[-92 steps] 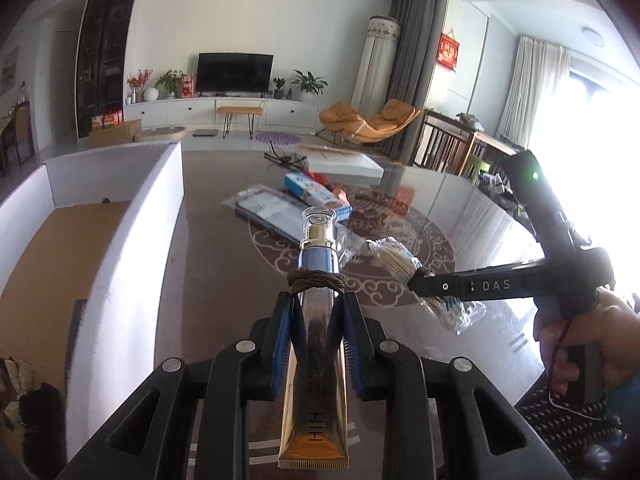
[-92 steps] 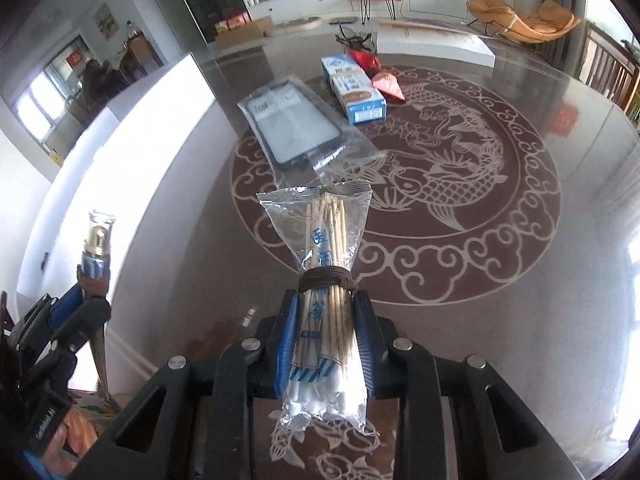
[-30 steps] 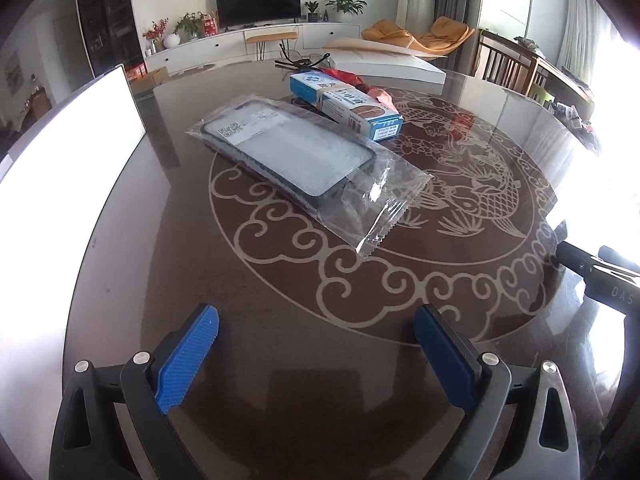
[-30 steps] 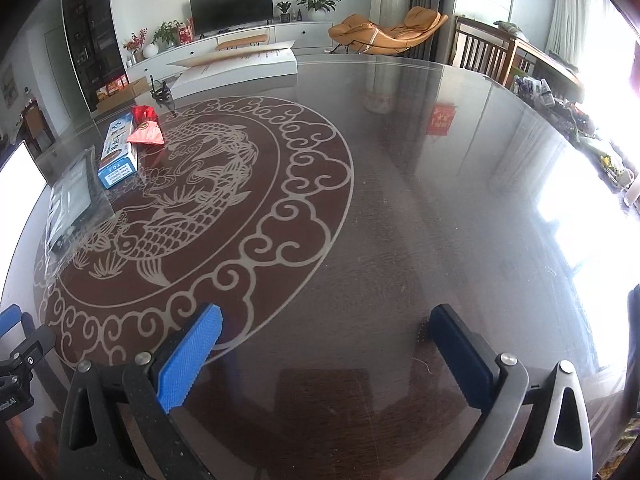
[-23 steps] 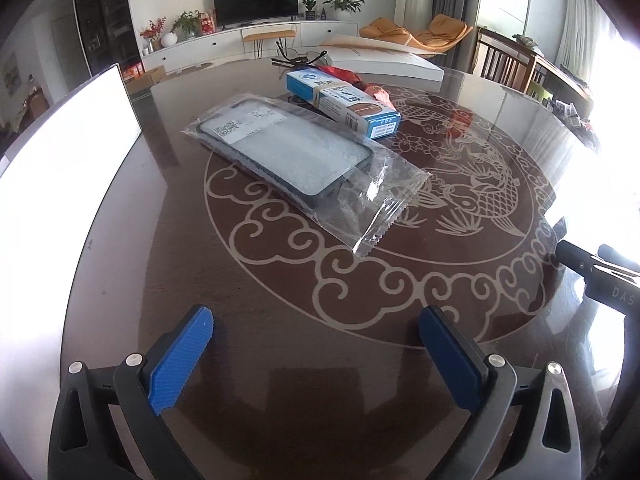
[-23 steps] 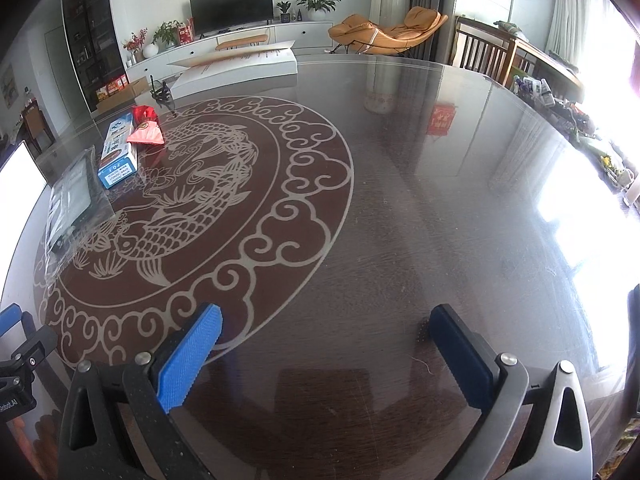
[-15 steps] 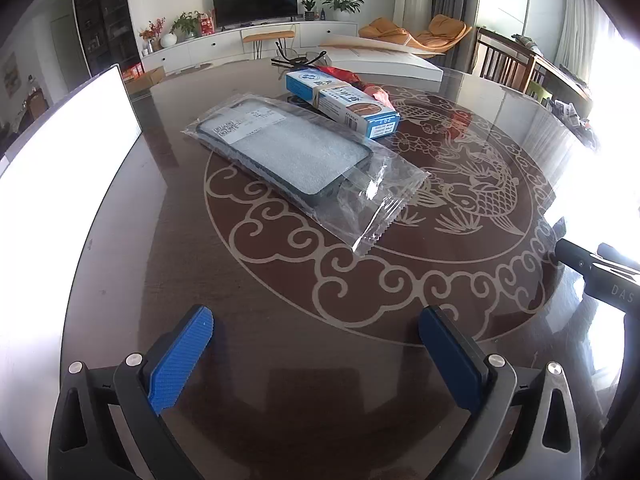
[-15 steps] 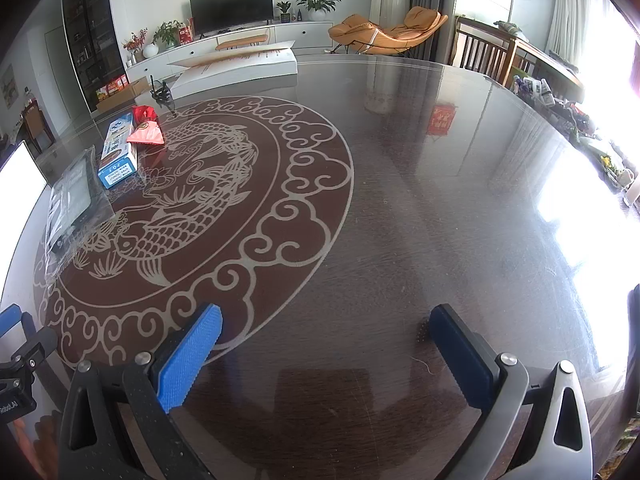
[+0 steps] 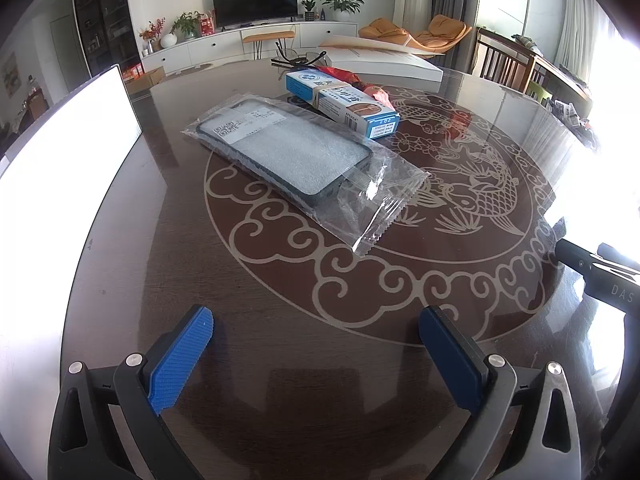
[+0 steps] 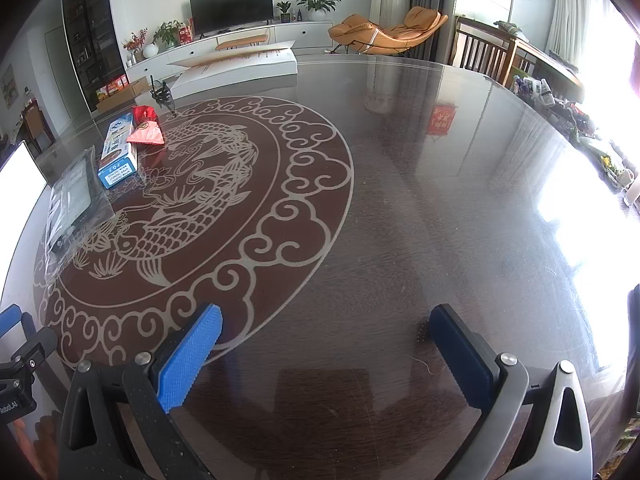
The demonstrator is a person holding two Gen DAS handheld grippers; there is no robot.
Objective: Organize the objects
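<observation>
A phone case in a clear plastic bag (image 9: pixel 288 156) lies on the round dark table (image 9: pixel 280 360), ahead of my left gripper (image 9: pixel 316 320). A blue and white carton (image 9: pixel 340 102) lies just beyond it, with a red packet (image 9: pixel 352 78) behind. My left gripper is open and empty, low over the table's near side. My right gripper (image 10: pixel 326 320) is open and empty over bare table; the bag (image 10: pixel 74 200), carton (image 10: pixel 118 152) and red packet (image 10: pixel 146 130) lie far to its left.
A white box wall (image 9: pixel 68 168) stands along the table's left edge. A flat white carton (image 9: pixel 380 58) and a black clip (image 10: pixel 162 92) lie at the far side. The right gripper's body (image 9: pixel 600 272) shows at the left view's right edge. Chairs stand beyond the table at right.
Three seconds ago the left gripper held a tube and the right a bag of swabs; both are now open and empty. Over the last second both barely moved.
</observation>
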